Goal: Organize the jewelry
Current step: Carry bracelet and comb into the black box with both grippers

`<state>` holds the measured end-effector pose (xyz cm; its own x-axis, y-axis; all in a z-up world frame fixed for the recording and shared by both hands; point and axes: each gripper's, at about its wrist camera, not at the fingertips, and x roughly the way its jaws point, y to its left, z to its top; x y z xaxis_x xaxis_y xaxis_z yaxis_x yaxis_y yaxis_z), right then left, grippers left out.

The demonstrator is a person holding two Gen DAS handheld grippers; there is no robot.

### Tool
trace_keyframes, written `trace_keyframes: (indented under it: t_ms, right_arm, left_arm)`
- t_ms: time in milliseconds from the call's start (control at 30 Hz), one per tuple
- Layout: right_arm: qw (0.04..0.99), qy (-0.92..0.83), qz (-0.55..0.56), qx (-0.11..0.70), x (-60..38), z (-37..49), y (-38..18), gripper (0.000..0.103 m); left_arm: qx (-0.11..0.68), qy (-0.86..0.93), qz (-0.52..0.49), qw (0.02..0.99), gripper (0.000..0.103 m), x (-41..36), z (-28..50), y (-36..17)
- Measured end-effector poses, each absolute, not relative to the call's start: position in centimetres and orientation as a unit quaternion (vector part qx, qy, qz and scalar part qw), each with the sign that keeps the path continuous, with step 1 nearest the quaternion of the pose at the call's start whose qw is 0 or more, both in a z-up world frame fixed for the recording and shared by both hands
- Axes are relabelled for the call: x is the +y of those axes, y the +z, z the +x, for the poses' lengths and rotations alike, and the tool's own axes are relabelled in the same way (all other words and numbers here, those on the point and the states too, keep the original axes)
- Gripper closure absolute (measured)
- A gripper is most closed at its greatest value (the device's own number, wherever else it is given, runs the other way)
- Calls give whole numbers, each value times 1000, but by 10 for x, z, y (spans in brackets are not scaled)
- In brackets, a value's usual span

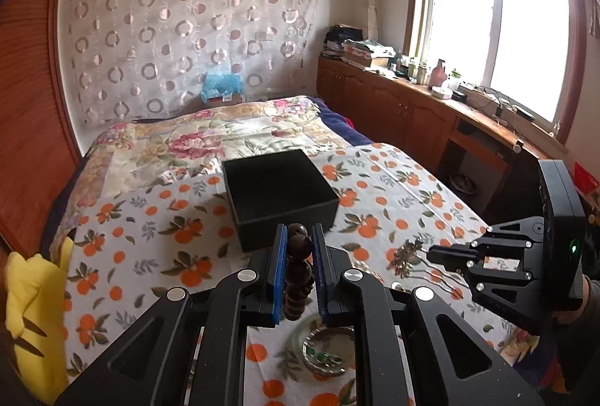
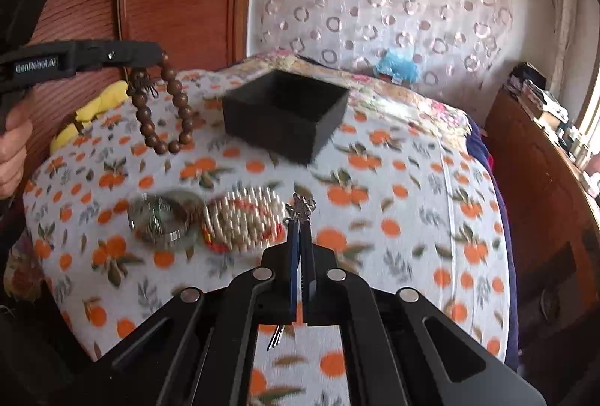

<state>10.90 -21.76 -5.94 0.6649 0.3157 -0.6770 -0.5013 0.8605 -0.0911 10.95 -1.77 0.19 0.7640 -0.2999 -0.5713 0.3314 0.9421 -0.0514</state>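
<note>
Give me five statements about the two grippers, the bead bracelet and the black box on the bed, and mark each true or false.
1. The left gripper is shut on the brown bead bracelet. True.
2. The bead bracelet lies flat on the bedsheet. False: in the right wrist view it hangs in the air from the left gripper, above the sheet.
3. The black box has its lid on. False: it is open on top, and nothing can be made out in the part of its inside that shows.
4. The right gripper is shut on a small silver piece. True.
5. The beaded band and the glass bangle are inside the box. False: both lie on the orange-print sheet, nearer than the box.
</note>
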Motion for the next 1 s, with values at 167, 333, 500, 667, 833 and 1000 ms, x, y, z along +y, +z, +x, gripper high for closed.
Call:
trace_keyframes:
  t_ms: [167, 333, 500, 667, 833, 1000]
  right_arm:
    - [907, 235, -141, 319, -203, 135, -41, 101]
    - [910, 256, -120, 303, -187, 176, -24, 101]
    - [910, 273, -78, 303, -175, 226, -20, 101]
    - [901, 282, -56, 325, -159, 268, -31, 101]
    - [894, 295, -42, 335, -146, 291, -42, 101]
    - [890, 293, -32, 348, -151, 303, -45, 98]
  left_arm:
    - [296, -158, 35, 941, 91, -13, 123, 12]
    - [295, -153, 37, 942, 91, -9, 139, 20]
    - [298, -151, 31, 942, 91, -5, 161, 28]
    - [308, -146, 30, 939, 91, -5, 188, 32]
    - [315, -137, 44, 938, 91, -11, 209, 36]
    - [317, -133, 52, 938, 91, -17, 224, 37]
